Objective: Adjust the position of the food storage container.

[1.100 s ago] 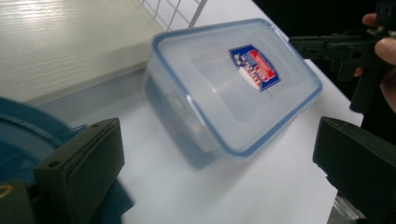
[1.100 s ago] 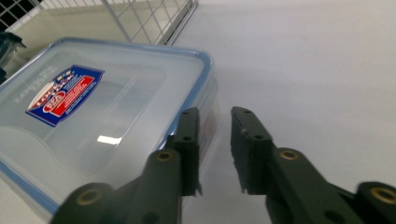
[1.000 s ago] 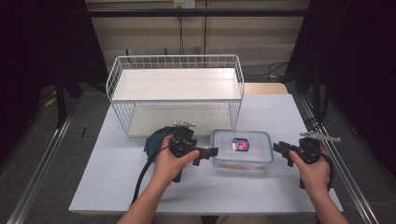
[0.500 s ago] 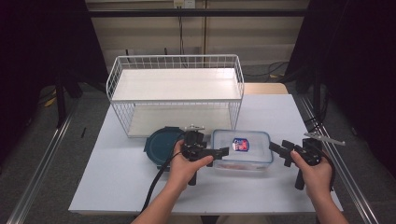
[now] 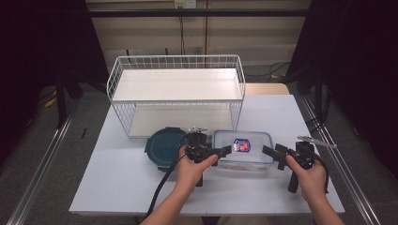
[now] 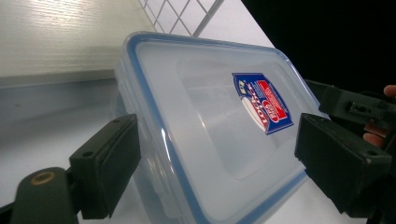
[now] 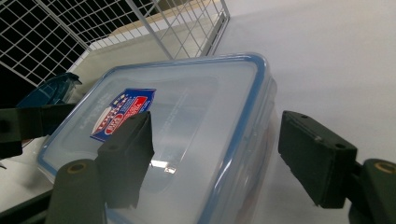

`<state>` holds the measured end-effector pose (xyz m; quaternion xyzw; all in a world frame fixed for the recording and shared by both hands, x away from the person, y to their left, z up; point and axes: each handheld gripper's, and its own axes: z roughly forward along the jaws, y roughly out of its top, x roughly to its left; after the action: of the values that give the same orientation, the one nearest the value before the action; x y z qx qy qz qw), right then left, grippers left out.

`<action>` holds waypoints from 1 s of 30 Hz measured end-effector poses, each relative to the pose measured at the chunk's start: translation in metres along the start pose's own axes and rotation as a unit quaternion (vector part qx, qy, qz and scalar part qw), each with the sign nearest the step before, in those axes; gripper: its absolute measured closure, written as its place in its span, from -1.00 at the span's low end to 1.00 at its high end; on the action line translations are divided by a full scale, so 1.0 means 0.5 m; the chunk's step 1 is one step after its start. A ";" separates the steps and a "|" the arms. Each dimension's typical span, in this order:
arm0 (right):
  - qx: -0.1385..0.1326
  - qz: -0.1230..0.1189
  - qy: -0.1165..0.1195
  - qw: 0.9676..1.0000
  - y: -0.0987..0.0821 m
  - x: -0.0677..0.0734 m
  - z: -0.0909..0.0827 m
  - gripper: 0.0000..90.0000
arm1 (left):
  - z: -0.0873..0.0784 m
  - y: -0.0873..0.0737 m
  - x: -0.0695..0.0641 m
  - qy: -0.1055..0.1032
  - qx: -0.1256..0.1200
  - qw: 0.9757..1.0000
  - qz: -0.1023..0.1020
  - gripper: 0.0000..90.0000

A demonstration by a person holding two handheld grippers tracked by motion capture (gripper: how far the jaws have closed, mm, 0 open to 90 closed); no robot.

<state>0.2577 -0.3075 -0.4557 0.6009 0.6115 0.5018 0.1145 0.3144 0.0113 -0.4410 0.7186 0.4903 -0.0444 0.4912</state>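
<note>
A clear plastic container [image 5: 241, 149] with a blue-rimmed lid and a red and blue label [image 5: 241, 144] lies on the white table [image 5: 122, 178]. My left gripper [image 5: 224, 151] is at its left end. Its jaws have just been closing but stand open, and the container's end [image 6: 210, 121] lies between them, apart from the pads [image 6: 105, 168]. My right gripper [image 5: 270, 154] is at the right end, and its jaws have just been opening. In the right gripper view one pad [image 7: 126, 156] hangs over the lid [image 7: 187, 116] and the other is past the edge.
A dark teal round lid [image 5: 164, 145] lies just left of the container. A white wire rack [image 5: 176, 86] with two shelves stands behind both. The left gripper's cable trails toward the table's front edge. Dark floor and rails flank the table.
My left hand has moved right from over the teal lid to the container's left end, uncovering the teal lid. The right gripper's jaws have spread wider at the right end.
</note>
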 end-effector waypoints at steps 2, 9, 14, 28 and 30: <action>-0.001 0.005 -0.004 1.000 -0.003 0.001 0.005 -0.41 | 0.002 0.000 0.000 0.004 -0.001 1.000 0.003 -0.66; -0.007 0.017 0.001 1.000 -0.006 0.002 0.009 -0.47 | 0.003 -0.002 -0.002 0.014 -0.006 1.000 0.007 -0.66; -0.004 0.022 -0.003 1.000 -0.008 0.000 0.008 -0.50 | -0.001 -0.001 0.002 0.026 -0.010 1.000 0.010 -0.69; 0.002 0.017 0.009 1.000 -0.007 0.005 0.017 -0.51 | 0.011 -0.007 -0.011 0.031 0.007 0.999 0.027 -0.66; 0.002 0.019 0.009 1.000 -0.006 0.003 0.014 -0.51 | 0.013 -0.007 -0.011 0.036 0.008 0.999 0.029 -0.66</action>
<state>0.2606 -0.3024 -0.4604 0.6086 0.6017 0.5079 0.0982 0.3118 0.0031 -0.4435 0.7378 0.4862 -0.0079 0.4682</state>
